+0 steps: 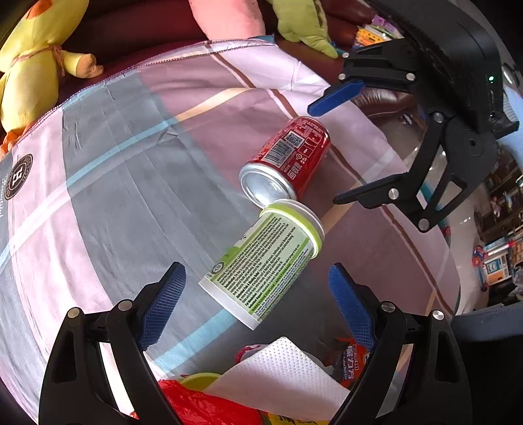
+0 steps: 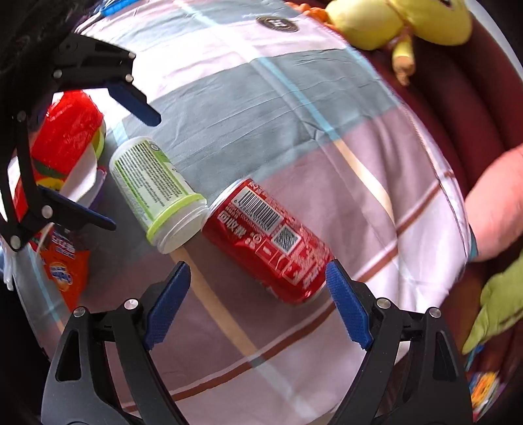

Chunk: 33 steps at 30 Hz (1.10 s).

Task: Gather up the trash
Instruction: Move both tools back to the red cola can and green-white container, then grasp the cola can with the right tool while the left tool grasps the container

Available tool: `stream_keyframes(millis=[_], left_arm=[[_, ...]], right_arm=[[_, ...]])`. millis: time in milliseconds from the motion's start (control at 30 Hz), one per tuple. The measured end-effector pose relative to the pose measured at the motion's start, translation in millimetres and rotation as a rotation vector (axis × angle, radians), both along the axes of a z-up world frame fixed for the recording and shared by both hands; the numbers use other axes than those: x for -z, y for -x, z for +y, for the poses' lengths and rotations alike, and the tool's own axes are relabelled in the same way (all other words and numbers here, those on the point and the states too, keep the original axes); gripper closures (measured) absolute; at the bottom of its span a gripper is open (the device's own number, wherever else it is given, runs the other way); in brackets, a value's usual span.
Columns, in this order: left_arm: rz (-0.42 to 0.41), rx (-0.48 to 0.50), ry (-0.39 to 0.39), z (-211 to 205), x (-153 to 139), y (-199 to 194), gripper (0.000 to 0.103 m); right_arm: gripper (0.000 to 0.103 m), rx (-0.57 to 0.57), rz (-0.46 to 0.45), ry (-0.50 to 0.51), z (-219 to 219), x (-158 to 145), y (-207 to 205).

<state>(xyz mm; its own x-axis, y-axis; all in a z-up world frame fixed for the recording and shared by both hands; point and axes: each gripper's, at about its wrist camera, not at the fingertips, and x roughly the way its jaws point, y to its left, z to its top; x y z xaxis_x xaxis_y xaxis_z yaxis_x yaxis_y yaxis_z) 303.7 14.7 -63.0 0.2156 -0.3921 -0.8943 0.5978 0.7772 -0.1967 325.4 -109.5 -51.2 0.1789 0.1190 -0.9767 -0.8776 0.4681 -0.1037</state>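
A red soda can (image 1: pixel 287 158) lies on its side on the checked cloth (image 1: pixel 130 163), its end touching a white-and-green bottle (image 1: pixel 261 264) that also lies on its side. My left gripper (image 1: pixel 258 304) is open, its fingers on either side of the bottle's base, above it. My right gripper (image 1: pixel 322 153) is open beyond the can. In the right wrist view the can (image 2: pixel 268 242) lies just ahead of my open right gripper (image 2: pixel 258 300), the bottle (image 2: pixel 157 193) to its left, and my left gripper (image 2: pixel 135 170) is open at the far left.
A pile of trash sits near me: a white paper towel (image 1: pixel 278 376), a red plastic bag (image 1: pixel 202 405) and an orange snack wrapper (image 1: pixel 353 363). A yellow plush toy (image 1: pixel 36 65), a pink cushion (image 1: pixel 225 16) and a green plush (image 1: pixel 304 26) lie beyond the cloth.
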Motion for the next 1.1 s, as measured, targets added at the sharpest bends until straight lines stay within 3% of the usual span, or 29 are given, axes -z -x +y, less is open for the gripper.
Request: stream_keyframes(millis=[267, 333, 367, 467, 600, 667, 1100], left_arm=[[-0.018, 0.018, -0.018, -2, 14, -10, 0.014], [-0.015, 0.016, -0.009, -2, 17, -11, 0.015], [-0.011, 0.014, -0.001, -2, 17, -12, 0.018], [-0.007, 0.034, -0.011, -8, 20, -11, 0.02], [-0.014, 0.076, -0.042, -21, 27, -5, 0.024], [-0.014, 0.067, -0.055, -24, 30, -4, 0.047], [-0.037, -0.032, -0.054, -29, 15, 21, 0.048]], right_arm=[[0.023, -0.056, 0.019, -0.012, 9, 19, -31], [0.032, -0.06, 0.038, -0.019, 11, 25, -35], [0.044, -0.056, 0.047, -0.024, 13, 28, -36], [0.051, -0.041, 0.071, -0.026, 13, 37, -38], [0.052, 0.022, 0.108, -0.076, 0, 37, -38], [0.052, 0.057, 0.113, -0.093, -10, 37, -35], [0.052, 0.28, 0.15, -0.157, -56, 32, 26]])
